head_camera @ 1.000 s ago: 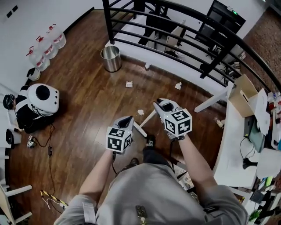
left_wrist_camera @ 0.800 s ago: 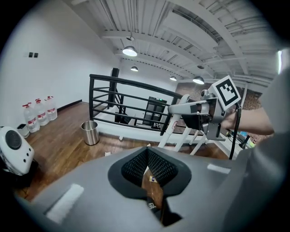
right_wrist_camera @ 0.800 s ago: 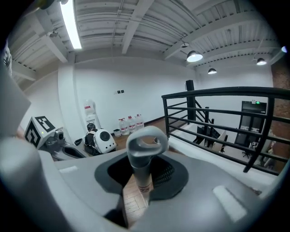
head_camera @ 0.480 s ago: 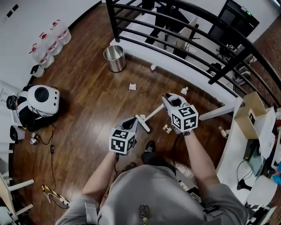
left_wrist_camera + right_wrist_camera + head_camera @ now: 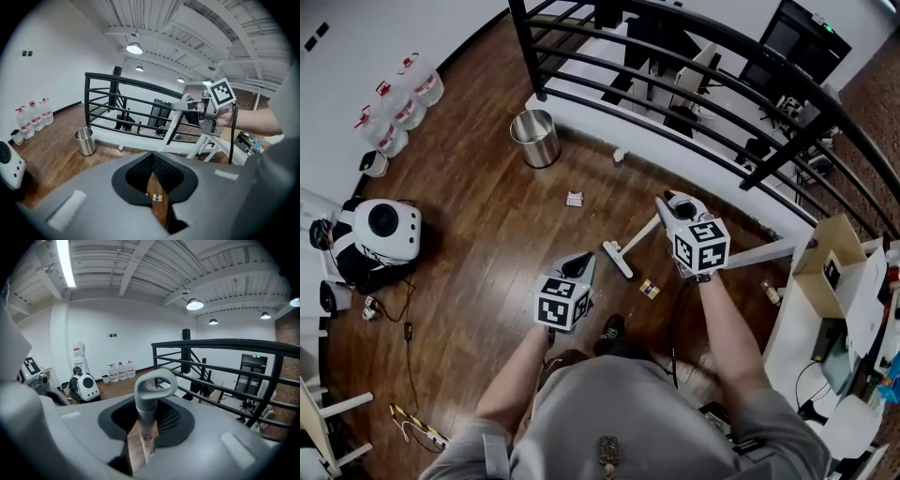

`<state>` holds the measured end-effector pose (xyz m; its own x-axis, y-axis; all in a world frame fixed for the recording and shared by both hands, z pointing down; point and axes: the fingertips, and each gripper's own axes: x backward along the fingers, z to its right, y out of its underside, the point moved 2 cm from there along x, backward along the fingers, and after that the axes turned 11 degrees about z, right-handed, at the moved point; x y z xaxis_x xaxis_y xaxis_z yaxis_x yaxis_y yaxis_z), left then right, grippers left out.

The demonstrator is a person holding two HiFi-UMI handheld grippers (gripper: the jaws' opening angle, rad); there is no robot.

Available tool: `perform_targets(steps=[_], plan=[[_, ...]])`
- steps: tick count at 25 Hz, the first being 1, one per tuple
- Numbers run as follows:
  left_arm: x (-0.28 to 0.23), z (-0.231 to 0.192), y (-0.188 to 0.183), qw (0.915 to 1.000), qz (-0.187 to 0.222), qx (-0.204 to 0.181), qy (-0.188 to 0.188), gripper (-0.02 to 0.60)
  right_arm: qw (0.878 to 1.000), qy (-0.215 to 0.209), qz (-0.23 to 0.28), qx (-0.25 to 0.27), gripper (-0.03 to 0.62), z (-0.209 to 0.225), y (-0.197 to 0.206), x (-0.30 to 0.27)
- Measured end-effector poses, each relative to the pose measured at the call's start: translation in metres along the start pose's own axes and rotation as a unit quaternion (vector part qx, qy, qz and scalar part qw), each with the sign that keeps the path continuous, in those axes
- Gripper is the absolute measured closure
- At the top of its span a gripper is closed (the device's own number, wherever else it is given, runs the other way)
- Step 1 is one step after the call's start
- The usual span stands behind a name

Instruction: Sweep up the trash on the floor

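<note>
My right gripper (image 5: 673, 204) is shut on the grey, loop-ended broom handle (image 5: 149, 404). The white broom stick (image 5: 639, 233) slants down to its head (image 5: 616, 260) on the wood floor. My left gripper (image 5: 579, 264) hangs lower left of it, its jaws shut (image 5: 152, 155) with nothing between them. Trash lies scattered: a white scrap (image 5: 575, 199) ahead of the broom head, another white scrap (image 5: 619, 156) by the railing base, and a small yellow packet (image 5: 649, 289) behind the head. The left gripper view also shows the right gripper (image 5: 205, 110) holding the stick.
A steel bin (image 5: 534, 138) stands by the black railing (image 5: 694, 89). Water bottles (image 5: 398, 103) line the left wall. A white round robot (image 5: 382, 230) and cables lie at the left. A white desk (image 5: 811, 319) with a cardboard box is at the right.
Both grippers have travelled forward over the floor toward the railing, with the broom still held. The yellow packet now lies behind the broom head.
</note>
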<state>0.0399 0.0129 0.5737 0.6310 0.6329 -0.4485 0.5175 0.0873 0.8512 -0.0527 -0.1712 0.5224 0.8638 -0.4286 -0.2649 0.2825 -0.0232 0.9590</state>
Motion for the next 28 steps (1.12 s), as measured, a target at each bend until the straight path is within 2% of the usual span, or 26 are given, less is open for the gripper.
perform_targets(steps=[6, 9, 12, 16, 24, 28], plan=[[-0.018, -0.006, -0.013, 0.9999, -0.004, -0.012, 0.011, 0.574, 1.0, 0.028, 0.009, -0.01, 0.517, 0.027, -0.007, -0.008], [-0.019, -0.019, -0.024, 0.9997, 0.001, -0.019, 0.014, 0.574, 0.999, 0.039, 0.017, -0.023, 0.517, 0.02, -0.01, -0.013], [-0.021, -0.039, -0.039, 0.9991, 0.007, -0.027, 0.033, 0.574, 0.998, 0.053, 0.018, -0.031, 0.517, 0.006, -0.017, -0.026], [-0.024, -0.086, -0.059, 0.9973, 0.01, -0.038, 0.062, 0.574, 0.997, 0.072, 0.023, -0.032, 0.517, -0.023, -0.037, -0.054], [-0.018, -0.208, -0.084, 0.9935, -0.012, -0.054, 0.1, 0.574, 0.993, 0.111, 0.036, -0.028, 0.517, -0.082, -0.079, -0.136], [-0.018, -0.251, -0.095, 0.9928, -0.02, -0.059, 0.102, 0.574, 0.991, 0.118, 0.048, -0.037, 0.517, -0.097, -0.093, -0.179]])
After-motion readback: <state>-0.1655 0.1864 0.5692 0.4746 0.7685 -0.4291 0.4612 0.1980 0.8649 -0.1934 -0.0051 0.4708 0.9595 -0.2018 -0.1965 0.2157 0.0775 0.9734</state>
